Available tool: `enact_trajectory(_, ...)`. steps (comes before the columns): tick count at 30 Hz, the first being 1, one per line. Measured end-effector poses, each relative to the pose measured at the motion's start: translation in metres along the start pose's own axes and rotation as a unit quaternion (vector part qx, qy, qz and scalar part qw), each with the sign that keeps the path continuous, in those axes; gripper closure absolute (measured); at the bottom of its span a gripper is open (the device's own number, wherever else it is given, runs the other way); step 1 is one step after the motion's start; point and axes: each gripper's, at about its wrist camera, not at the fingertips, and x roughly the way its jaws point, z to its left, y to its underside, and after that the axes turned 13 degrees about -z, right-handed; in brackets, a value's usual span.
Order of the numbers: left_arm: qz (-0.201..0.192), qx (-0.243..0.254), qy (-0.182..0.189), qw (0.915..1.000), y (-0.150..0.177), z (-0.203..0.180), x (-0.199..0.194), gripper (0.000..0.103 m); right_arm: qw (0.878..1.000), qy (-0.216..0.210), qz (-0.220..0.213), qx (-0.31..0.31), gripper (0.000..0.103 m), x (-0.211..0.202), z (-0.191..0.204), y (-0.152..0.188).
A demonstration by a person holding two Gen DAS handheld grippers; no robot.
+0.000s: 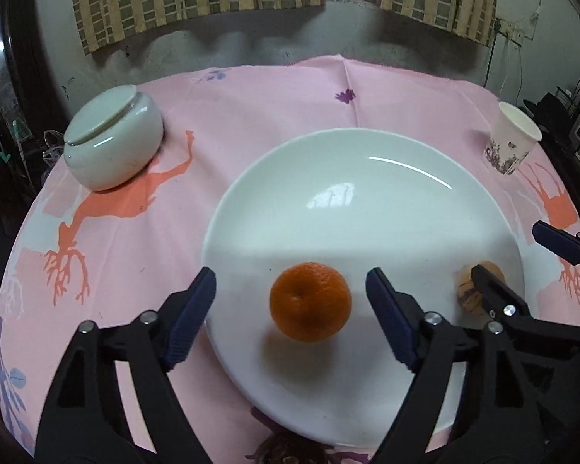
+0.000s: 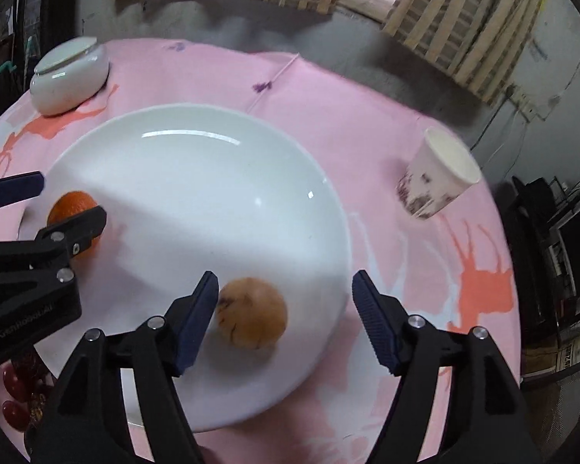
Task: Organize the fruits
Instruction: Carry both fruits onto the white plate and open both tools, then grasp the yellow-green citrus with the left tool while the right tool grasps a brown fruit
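Left wrist view: plate [image 1: 367, 201] is serving as the landmark here, sitting white and glossy on the pink cloth [image 1: 251, 96]
Orange: orange [image 1: 310, 301] is resting on the plate's near part, round, dimpled, bright, with its navel facing up; it is lying free, touched by nothing
Left gripper: left gripper [image 1: 290, 309] is standing with its jaws well apart on either side of the orange, one pad over the plate's near-left rim, the other over the plate; neither pad is pressing the fruit, which reads as a release onto the plate
Bowl: lidded bowl [image 1: 114, 139] is sitting beyond the plate's left edge, its lid slightly askew
Cup: paper cup [image 1: 510, 143] is standing beyond the plate's far-right edge

Right wrist view: same plate [image 2: 197, 178] is filling the middle
Pale fruit: pale fruit [image 2: 251, 313] is lying on the plate's near-right part, tan-orange with dark scuffs on its skin, kind uncertain; it is lying just beside the left pad, contact unclear
Right gripper: right gripper [image 2: 286, 317] is standing with jaws apart, the right pad clear of the fruit and out past the plate's rim, so nothing is being clamped
Grapes: red grapes [image 2: 15, 398] are waiting off the plate's near-left edge, probably next to be gathered
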Motion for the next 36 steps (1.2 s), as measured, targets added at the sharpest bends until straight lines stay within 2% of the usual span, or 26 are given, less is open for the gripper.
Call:
enact_trajectory(2, -0.013, 0.014, 0.004, 0.9998, -0.003, 0.001, -0.019, 0.02, 1.0, -0.021, -0.006, 0.017, 0.031, -0.022, -0.01, 0.003)
enact_trajectory(5, -0.027, 0.021, 0.006, 0.9994, -0.001, 0.005, -0.052, 0.014, 0.999, -0.011, -0.021, 0.037, 0.031, -0.056, -0.024, 0.015)
enact_trajectory(6, -0.032, 0.016, 0.011, 0.9993, 0.002, 0.007, -0.064, 0.013, 0.998, -0.014, -0.022, 0.052, 0.027, -0.07, -0.03, 0.022)
enact_trajectory(8, -0.037, 0.0, 0.034, 0.9987, 0.015, 0.009, -0.089, 0.01, 0.996, -0.019, -0.021, 0.079, 0.011, -0.095, -0.039, 0.039)
enact_trajectory(9, -0.033, -0.004, 0.043, 0.9985, 0.026, 0.01, -0.1, 0.01, 0.995, -0.021, -0.024, 0.099, 0.003, -0.108, -0.043, 0.051)
enact_trajectory(12, 0.003, -0.006, 0.068, 0.9977, 0.065, 0.006, -0.117, 0.009, 0.988, -0.041, -0.035, 0.145, 0.002, -0.143, -0.048, 0.088)
enact_trajectory(14, 0.029, 0.009, 0.078, 0.9965, 0.094, 0.001, -0.126, 0.009, 0.985, -0.044, -0.025, 0.164, 0.002, -0.158, -0.048, 0.114)
enact_trajectory(19, 0.035, 0.035, 0.07, 0.9964, 0.14, -0.001, -0.146, 0.009, 0.981, -0.058, -0.025, 0.185, 0.002, -0.178, -0.05, 0.157)
enact_trajectory(22, 0.048, 0.053, 0.079, 0.9943, 0.158, -0.007, -0.152, 0.009, 0.977, -0.073, -0.027, 0.2, 0.002, -0.179, -0.05, 0.17)
enact_trajectory(24, 0.042, 0.067, 0.079, 0.9938, 0.168, -0.012, -0.157, 0.009, 0.976, -0.078, -0.023, 0.201, 0.002, -0.176, -0.05, 0.175)
enact_trajectory(27, 0.005, 0.081, 0.071, 0.9942, 0.172, -0.014, -0.165, 0.01, 0.972, -0.107, -0.02, 0.208, 0.002, -0.176, -0.052, 0.175)
enact_trajectory(33, 0.016, 0.063, 0.09, 0.9938, 0.17, -0.002, -0.156, 0.01, 0.961, -0.131, -0.02, 0.242, 0.002, -0.177, -0.062, 0.178)
enact_trajectory(36, 0.025, 0.044, 0.102, 0.9935, 0.171, 0.004, -0.151, 0.014, 0.958, -0.144, -0.014, 0.246, 0.002, -0.178, -0.058, 0.178)
